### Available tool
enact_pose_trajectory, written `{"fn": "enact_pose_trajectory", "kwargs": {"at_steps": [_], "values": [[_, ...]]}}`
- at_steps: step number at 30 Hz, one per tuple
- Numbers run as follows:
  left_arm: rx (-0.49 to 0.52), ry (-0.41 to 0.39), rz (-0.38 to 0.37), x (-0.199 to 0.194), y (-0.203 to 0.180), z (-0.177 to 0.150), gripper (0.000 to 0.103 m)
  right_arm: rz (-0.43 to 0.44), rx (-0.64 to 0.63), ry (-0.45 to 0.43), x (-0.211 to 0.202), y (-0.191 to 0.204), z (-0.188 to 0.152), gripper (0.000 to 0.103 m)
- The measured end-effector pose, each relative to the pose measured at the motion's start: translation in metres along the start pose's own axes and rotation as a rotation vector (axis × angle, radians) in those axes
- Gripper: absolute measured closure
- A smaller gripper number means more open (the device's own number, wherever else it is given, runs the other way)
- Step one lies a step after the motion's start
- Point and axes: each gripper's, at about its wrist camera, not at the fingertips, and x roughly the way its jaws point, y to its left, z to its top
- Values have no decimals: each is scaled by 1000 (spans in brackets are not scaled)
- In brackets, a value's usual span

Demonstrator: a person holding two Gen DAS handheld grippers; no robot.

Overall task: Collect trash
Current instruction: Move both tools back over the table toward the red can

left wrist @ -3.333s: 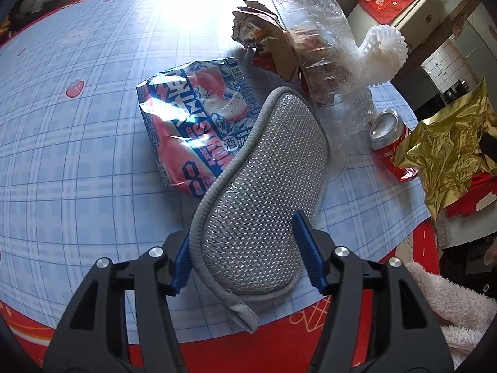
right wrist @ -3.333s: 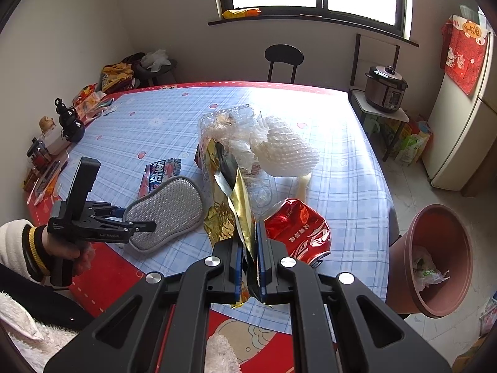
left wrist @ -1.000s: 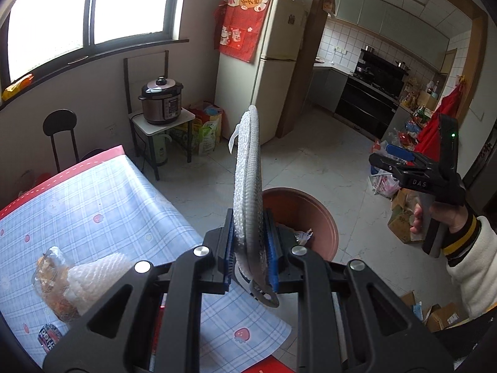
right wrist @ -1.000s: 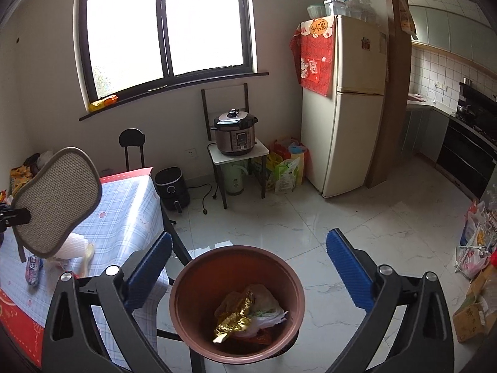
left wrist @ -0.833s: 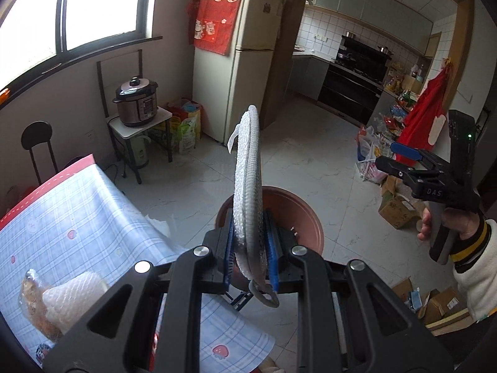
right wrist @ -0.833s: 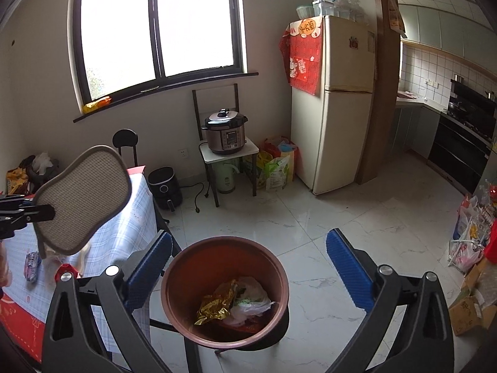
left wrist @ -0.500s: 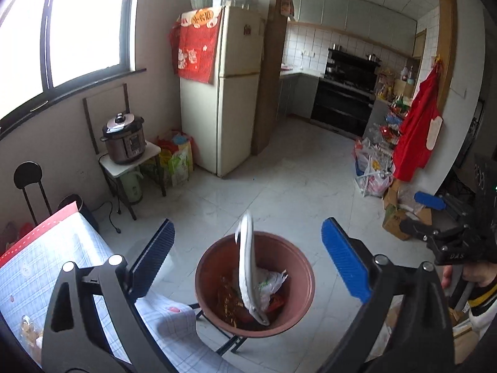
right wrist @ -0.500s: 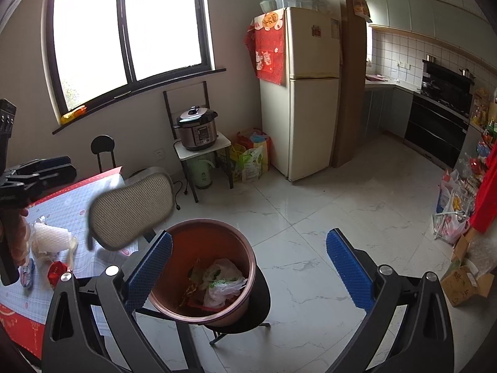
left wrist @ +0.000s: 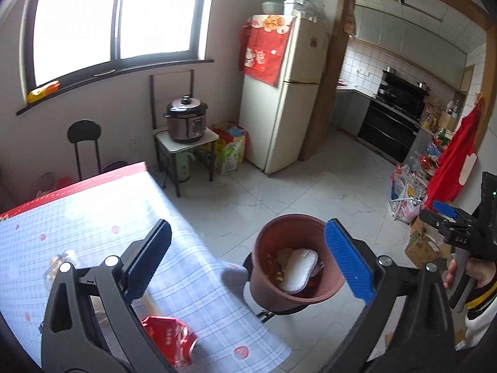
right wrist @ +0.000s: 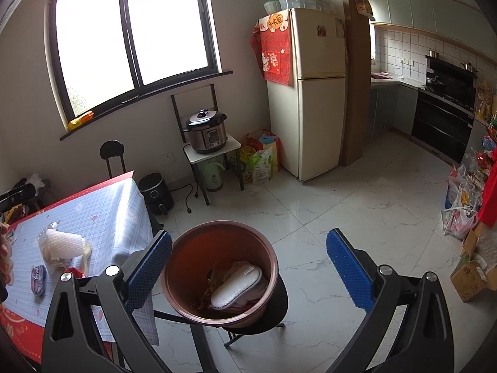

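A brown bin stands on a black stool beside the table; it also shows in the right wrist view. A grey-white scrubbing pad lies inside it on other trash, and shows in the right wrist view too. My left gripper is open and empty above the table edge and bin. My right gripper is open and empty above the bin. On the table remain a crushed red can, white foam netting and a blue snack packet.
The table has a blue checked cloth with a red border. A fridge, a pressure cooker on a small stand, a black chair and bags and boxes line the tiled floor.
My left gripper carried the pad from the table to the bin, opened and dropped it in. My right gripper let the gold wrapper go into the bin earlier and stays open.
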Motion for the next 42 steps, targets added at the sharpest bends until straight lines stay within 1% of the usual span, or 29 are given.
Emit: {"fn": "enact_pose_trajectory", "kwargs": {"at_steps": [4,8,11,14,18,23,26,31,36,39,41,42], "values": [[-69,-30,115,-39,56,-16,6,10,-33,-13,-1,26,6,5],[-129,-60,207,-81,112,-35,6,-3,-42,-24,-4,55,8,5],[-177,-69,258,-110,153,-50,6,6,-44,-20,-7,81,7,5],[-232,-75,295,-136,193,-69,6,23,-82,-6,-7,116,5,5],[-298,-63,341,-160,241,-98,6,53,-117,3,-8,163,1,5],[-326,-40,371,-180,285,-130,6,98,-163,34,-2,219,-10,5],[-344,-19,380,-185,307,-148,6,127,-193,65,7,251,-20,5],[-391,-17,359,-187,332,-173,5,177,-239,118,21,297,-40,5],[-407,8,336,-181,351,-191,6,212,-319,222,48,341,-69,5],[-424,30,310,-174,360,-203,5,242,-413,297,68,370,-97,5],[-432,47,293,-169,366,-210,5,267,-494,365,86,389,-117,5],[-436,55,282,-167,368,-213,6,268,-537,382,92,398,-126,5]]}}
